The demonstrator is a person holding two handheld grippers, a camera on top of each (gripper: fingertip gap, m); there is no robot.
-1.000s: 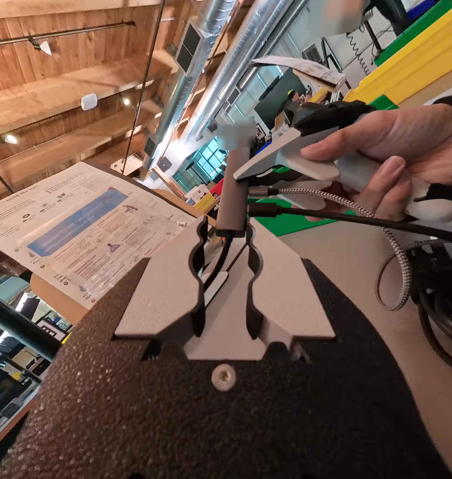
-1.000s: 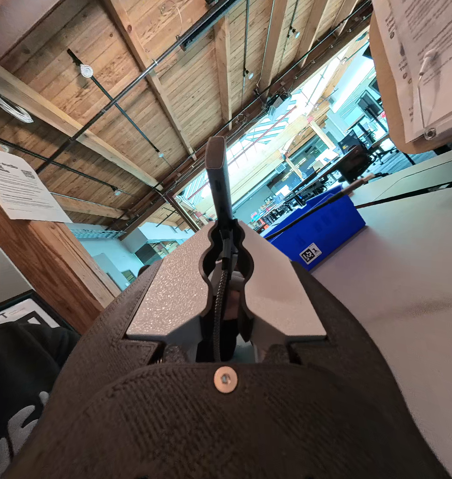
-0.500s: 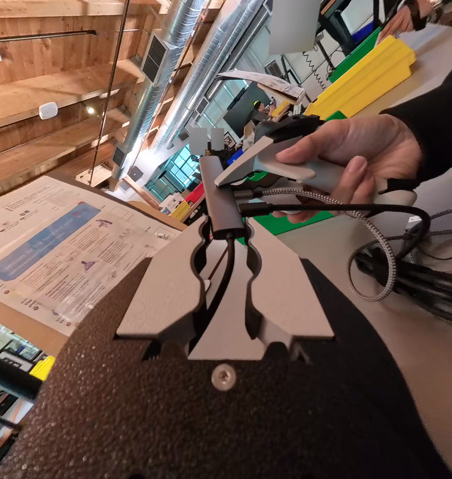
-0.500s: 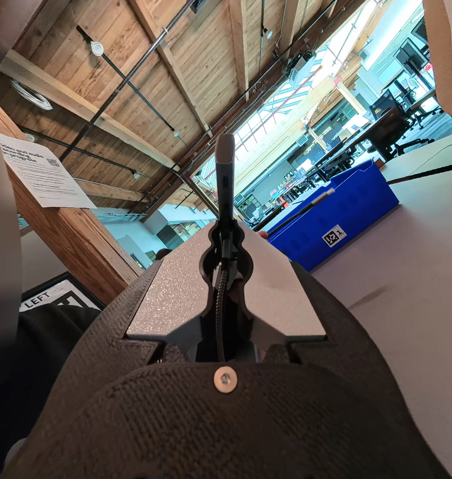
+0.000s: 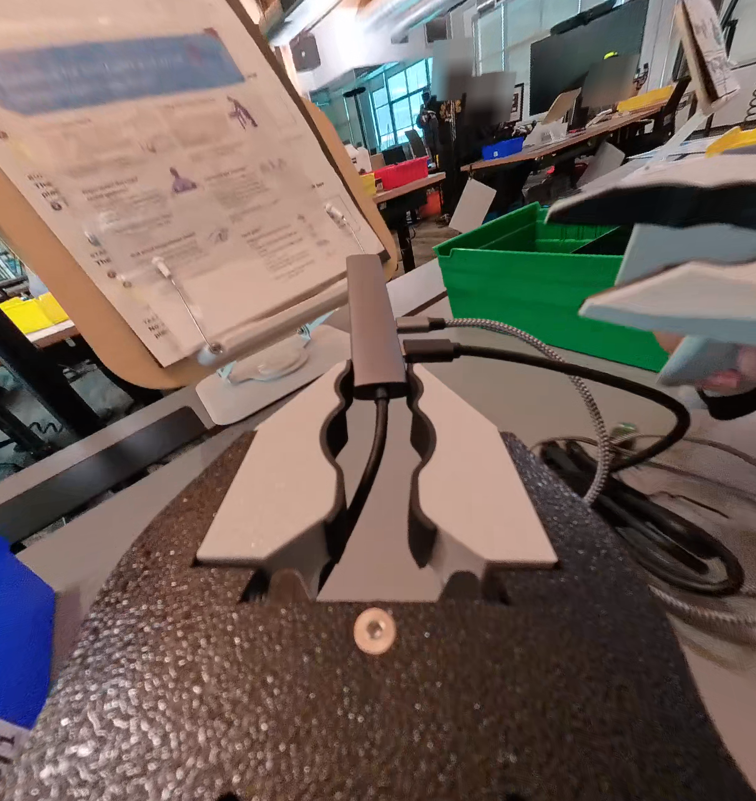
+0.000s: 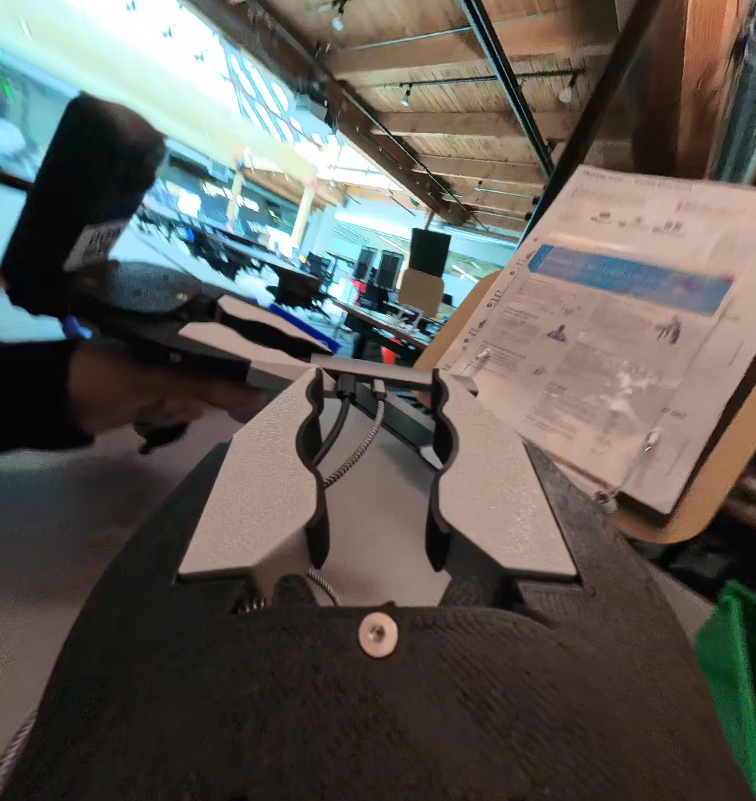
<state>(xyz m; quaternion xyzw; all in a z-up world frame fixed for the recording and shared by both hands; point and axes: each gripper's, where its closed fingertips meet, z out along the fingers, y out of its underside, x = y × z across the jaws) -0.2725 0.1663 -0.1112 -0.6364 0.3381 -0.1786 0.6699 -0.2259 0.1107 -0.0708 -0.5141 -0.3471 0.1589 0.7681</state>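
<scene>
Open grey tabletop [image 5: 519, 390] lies ahead; a tilted document stand [image 5: 159, 186] blocks the left, a green bin [image 5: 536, 294] the right, coiled cables [image 5: 653, 533] nearby.

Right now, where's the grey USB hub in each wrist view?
Left wrist view: the grey USB hub stands upright at centre, its lower end clamped between the left tongs, two plugs on its right side.
Right wrist view: the hub lies crosswise at centre, just past the tips of the open right tongs, the plugs hanging toward the camera.
Shared landmark: the printed sheet on its stand.
</scene>
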